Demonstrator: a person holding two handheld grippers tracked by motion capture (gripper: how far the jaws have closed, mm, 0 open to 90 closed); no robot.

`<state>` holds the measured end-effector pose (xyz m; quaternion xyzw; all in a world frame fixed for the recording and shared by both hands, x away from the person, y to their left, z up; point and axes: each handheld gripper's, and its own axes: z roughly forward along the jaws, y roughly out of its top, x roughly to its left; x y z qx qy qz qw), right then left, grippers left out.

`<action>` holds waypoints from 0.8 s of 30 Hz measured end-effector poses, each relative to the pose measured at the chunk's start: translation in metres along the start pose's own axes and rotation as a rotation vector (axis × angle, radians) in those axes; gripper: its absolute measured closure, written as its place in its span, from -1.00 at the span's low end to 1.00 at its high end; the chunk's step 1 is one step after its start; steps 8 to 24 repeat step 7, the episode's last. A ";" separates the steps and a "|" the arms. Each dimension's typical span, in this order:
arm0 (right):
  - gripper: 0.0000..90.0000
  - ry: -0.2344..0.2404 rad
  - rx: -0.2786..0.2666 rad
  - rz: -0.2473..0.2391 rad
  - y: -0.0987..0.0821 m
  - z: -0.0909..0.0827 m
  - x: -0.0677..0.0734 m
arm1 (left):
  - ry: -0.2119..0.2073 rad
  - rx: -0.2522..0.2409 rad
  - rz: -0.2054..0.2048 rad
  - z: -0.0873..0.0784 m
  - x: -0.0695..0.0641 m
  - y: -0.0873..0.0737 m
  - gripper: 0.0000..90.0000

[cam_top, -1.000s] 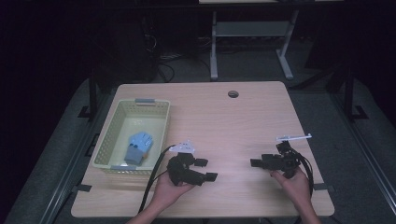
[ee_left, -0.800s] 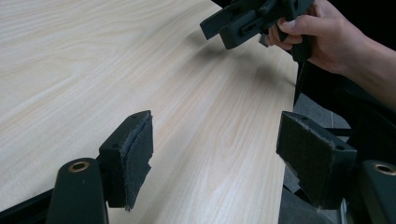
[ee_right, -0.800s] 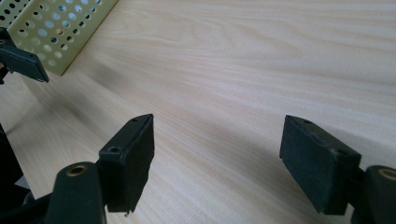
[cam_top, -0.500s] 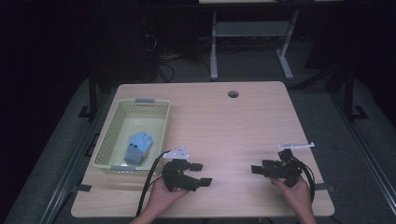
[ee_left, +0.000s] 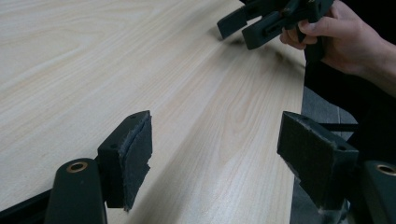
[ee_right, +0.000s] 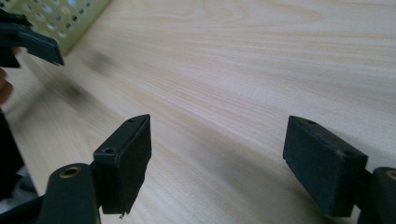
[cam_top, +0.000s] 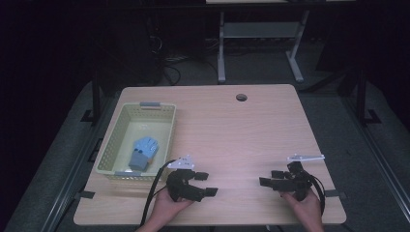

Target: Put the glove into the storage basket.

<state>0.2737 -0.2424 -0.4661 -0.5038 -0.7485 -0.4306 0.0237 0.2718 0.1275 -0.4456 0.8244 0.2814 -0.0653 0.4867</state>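
We take the blue glove (cam_top: 144, 151) as the thing to handle: soft, light and floppy by the look of it, safe to squeeze, best pinched at its grey cuff or by a fold of the palm. It lies alone inside the pale green basket (cam_top: 164, 107), left of centre in the high view. Below it, our left tool (cam_top: 208, 184) and, at lower right, our right tool (cam_top: 270, 178) hover over the bare tabletop (cam_top: 241, 130), both spread wide and pinching nothing.
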 end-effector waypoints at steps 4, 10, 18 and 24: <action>-0.48 -0.024 0.023 -0.035 0.001 0.004 0.003 | -0.007 -0.004 0.006 0.001 -0.001 0.000 -0.42; -0.48 -0.025 0.013 -0.062 0.002 0.004 0.006 | -0.013 -0.015 0.013 0.000 -0.003 0.000 -0.42; -0.48 -0.025 0.013 -0.062 0.002 0.004 0.006 | -0.013 -0.015 0.013 0.000 -0.003 0.000 -0.42; -0.48 -0.025 0.013 -0.062 0.002 0.004 0.006 | -0.013 -0.015 0.013 0.000 -0.003 0.000 -0.42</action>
